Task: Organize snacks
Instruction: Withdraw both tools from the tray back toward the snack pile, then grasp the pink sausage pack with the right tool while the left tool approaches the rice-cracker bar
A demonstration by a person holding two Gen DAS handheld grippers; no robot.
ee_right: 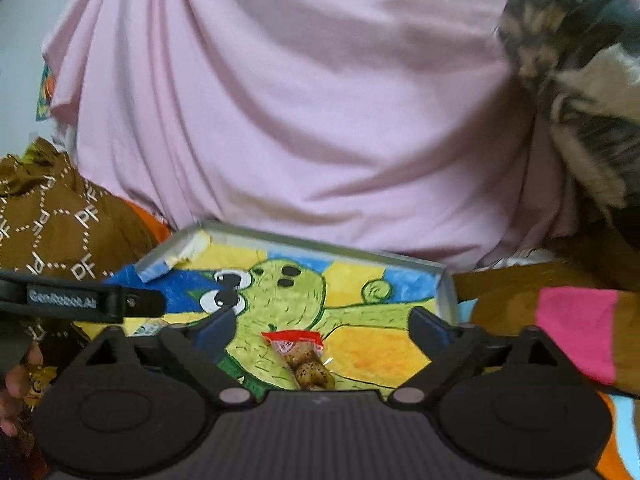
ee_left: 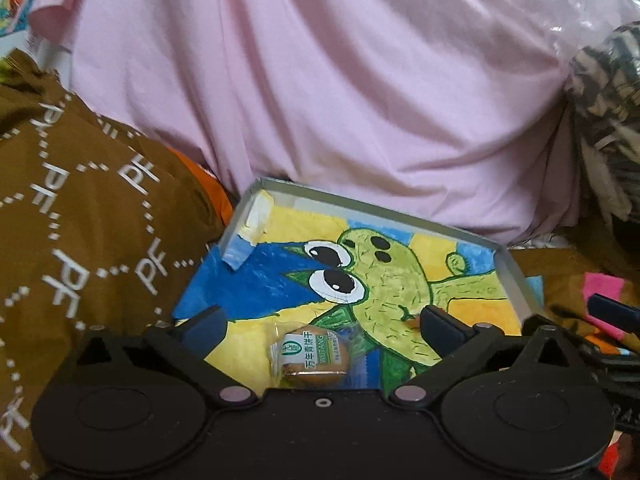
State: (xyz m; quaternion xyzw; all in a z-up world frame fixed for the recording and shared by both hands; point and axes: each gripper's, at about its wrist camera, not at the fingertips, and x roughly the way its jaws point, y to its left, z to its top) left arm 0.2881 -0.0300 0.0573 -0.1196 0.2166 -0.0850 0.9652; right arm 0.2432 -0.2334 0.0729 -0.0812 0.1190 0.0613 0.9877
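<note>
Left wrist view: wrapped round biscuit (ee_left: 310, 356) with green print on its label lies flat on the near part of the tray (ee_left: 516, 280), touching nothing else. It sits between my left gripper (ee_left: 320, 326) fingers, which are spread wide with neither pad on it. Left finger (ee_left: 204, 326) is over the blue patch of the tray's drawing, right finger (ee_left: 440, 328) over the green figure.

Right wrist view: second snack, a speckled brown piece in a clear wrapper with a red top (ee_right: 304, 356), lies on the same tray (ee_right: 446, 288), toward its near right, tilted with the red end pointing far-left. My right gripper (ee_right: 322, 328) fingers are also spread wide, one either side, well clear of the wrapper. No contact on either pad.

Tray is shallow, grey-rimmed, lined with a crayon drawing of a green big-eyed creature on yellow and blue. A strip of the lining at the far-left corner is peeled up against the wall.

My left gripper's body shows at the left edge of the right wrist view, with white lettering.

Around the tray: brown cloth with white "PF" lettering (ee_left: 80, 220) to the left, pink fabric (ee_left: 320, 80) bunched up behind the far rim, camouflage-pattern cloth (ee_left: 608, 112) far right, a bright pink patch (ee_right: 576, 328) near right.
</note>
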